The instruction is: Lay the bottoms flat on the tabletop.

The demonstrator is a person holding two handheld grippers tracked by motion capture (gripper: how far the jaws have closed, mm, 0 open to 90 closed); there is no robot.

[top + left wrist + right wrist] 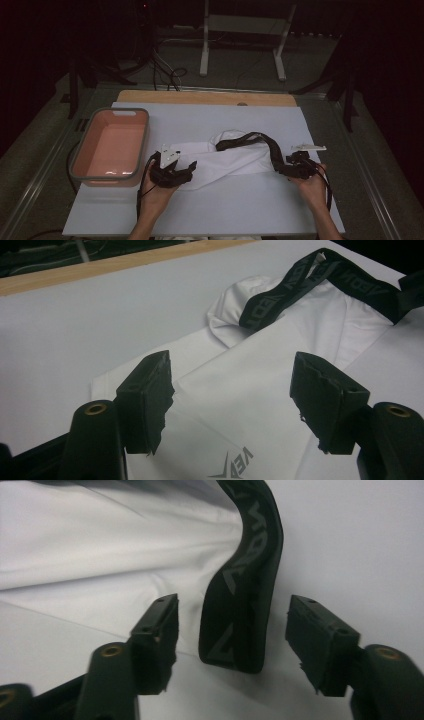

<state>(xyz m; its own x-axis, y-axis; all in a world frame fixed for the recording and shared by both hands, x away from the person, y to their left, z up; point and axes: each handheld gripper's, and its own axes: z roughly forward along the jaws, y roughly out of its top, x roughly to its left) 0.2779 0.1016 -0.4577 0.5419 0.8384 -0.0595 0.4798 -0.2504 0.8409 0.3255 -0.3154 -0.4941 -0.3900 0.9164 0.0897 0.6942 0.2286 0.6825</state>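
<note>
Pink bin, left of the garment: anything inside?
The pink bin looks empty in the high view: bare, glossy floor, nothing lying in it. Its near wall hides a thin strip of the floor along that side. The white garment lies beside it on the table, outside it.

On my left I saw a pink plastic basin (110, 145) with a grey rim, and it stood on the left edge of the white table cover (210, 210). Inside it I could see nothing but the pink bottom. Behind the cover there was a strip of light wooden board (205, 97), which ran along the far side of the table. Further back on the floor stood a white metal stand (243, 30) with two legs. Near it, to the left, some dark cables (165, 70) lay on the floor. The room behind was dark.
</note>
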